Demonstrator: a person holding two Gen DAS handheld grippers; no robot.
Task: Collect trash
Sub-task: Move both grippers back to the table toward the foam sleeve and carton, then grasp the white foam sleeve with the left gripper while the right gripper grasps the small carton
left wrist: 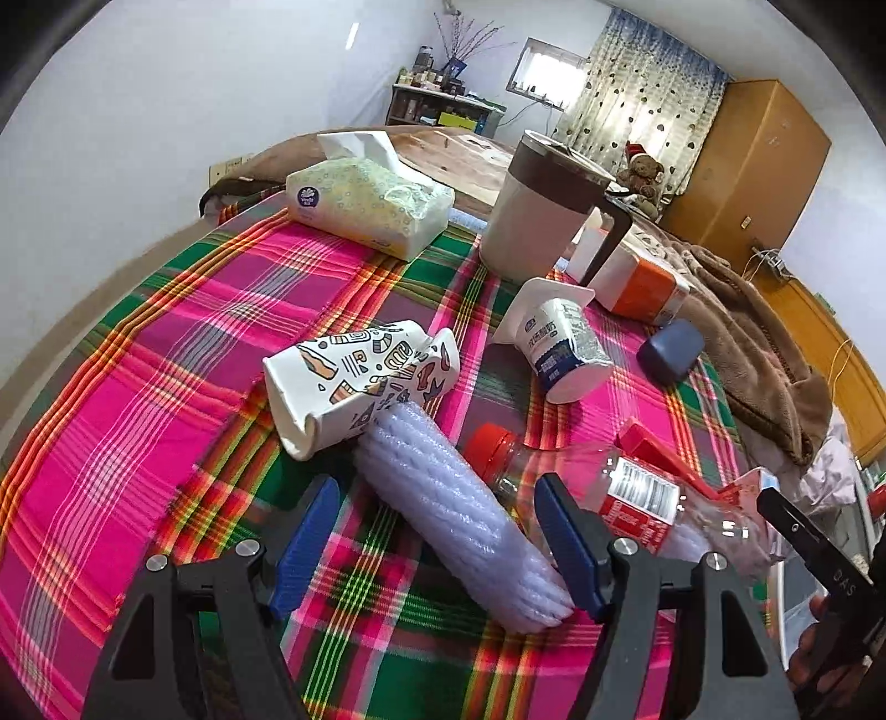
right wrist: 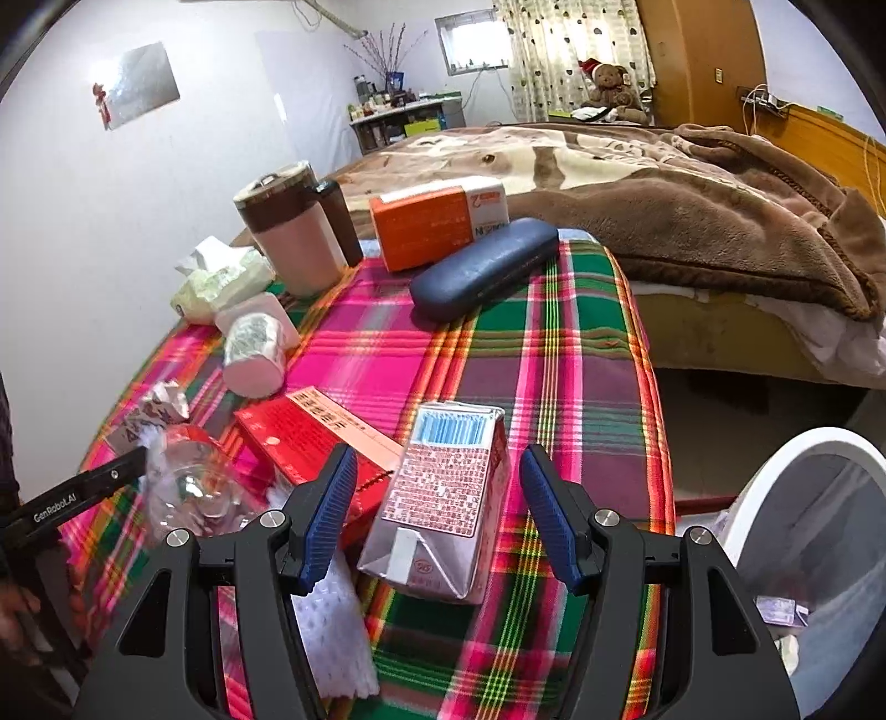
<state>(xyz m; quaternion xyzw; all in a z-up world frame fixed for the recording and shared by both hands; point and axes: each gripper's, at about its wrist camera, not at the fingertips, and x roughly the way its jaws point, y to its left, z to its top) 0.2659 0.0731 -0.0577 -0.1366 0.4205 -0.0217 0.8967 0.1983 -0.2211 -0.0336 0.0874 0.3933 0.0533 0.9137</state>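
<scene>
Your right hand-held gripper (right wrist: 432,518) is spread around the drink carton (right wrist: 443,498), lined up to bin it; left hand-held gripper (left wrist: 434,545) is spread over the foam sleeve (left wrist: 459,509).

White walls (right wrist: 66,221), curtained window (right wrist: 476,41), wooden wardrobe (left wrist: 758,160), bed with brown blanket (right wrist: 692,210)

Red box (right wrist: 310,437) and bottle (right wrist: 194,487) crowd the carton's (right wrist: 443,498) left.

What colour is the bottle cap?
Red; the bottle cap shows best in the left wrist view.
</scene>
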